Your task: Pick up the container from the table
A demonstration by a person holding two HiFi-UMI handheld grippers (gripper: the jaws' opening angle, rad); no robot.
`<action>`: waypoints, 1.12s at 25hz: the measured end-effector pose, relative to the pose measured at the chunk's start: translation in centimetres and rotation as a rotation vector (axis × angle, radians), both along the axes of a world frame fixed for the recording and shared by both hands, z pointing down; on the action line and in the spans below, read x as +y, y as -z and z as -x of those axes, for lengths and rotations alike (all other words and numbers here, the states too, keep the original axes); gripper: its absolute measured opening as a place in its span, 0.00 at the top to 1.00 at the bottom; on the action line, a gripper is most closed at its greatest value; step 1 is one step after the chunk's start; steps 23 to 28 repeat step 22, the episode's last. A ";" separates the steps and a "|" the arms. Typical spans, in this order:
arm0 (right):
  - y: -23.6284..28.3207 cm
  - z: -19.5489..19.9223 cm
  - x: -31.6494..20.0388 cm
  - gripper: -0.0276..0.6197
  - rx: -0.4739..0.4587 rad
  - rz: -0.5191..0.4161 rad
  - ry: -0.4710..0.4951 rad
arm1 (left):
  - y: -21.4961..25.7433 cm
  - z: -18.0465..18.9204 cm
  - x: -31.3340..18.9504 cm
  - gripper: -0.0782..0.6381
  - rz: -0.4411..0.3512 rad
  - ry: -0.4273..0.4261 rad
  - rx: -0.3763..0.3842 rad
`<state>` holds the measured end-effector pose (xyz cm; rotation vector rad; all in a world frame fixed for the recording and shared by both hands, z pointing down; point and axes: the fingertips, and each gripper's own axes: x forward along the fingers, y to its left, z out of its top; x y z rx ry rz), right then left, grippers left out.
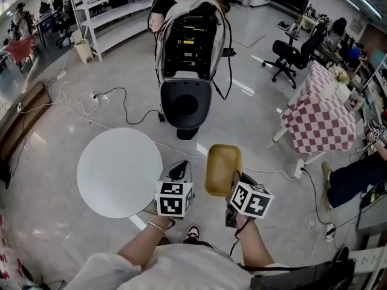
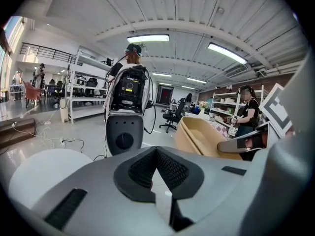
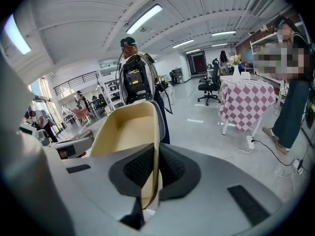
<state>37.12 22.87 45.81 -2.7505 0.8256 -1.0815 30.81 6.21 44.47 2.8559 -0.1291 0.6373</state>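
Observation:
The tan, tray-like container (image 1: 222, 168) hangs in the air to the right of the round white table (image 1: 118, 171), off its top. My right gripper (image 1: 234, 185) is shut on the container's near wall; in the right gripper view the thin rim (image 3: 155, 146) stands pinched between the two dark pads, and the container's hollow (image 3: 125, 132) opens away from me. My left gripper (image 1: 179, 170) hovers beside the table's right edge, shut, with nothing between its pads (image 2: 170, 168). From the left gripper view the container (image 2: 199, 134) shows to the right, and the table (image 2: 42, 173) lies low at the left.
A person carrying a black and white backpack rig (image 1: 186, 53) stands just ahead on the grey floor. A table with a pink checkered cloth (image 1: 320, 116) and an office chair (image 1: 293, 53) are at the right. Cables (image 1: 115, 101) trail across the floor; white shelves (image 1: 118, 11) stand behind.

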 end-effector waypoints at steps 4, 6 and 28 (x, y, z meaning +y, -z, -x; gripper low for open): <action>0.1 0.2 -0.8 0.91 -0.003 0.001 0.003 | 0.1 0.3 -0.8 0.88 0.000 0.004 -0.002; 0.2 0.3 -1.3 0.91 -0.006 -0.004 0.000 | 0.2 0.3 -1.2 0.88 0.000 0.005 0.000; 0.3 -0.1 -2.8 0.91 -0.002 -0.013 -0.013 | 0.4 0.1 -3.4 0.88 -0.015 0.001 0.003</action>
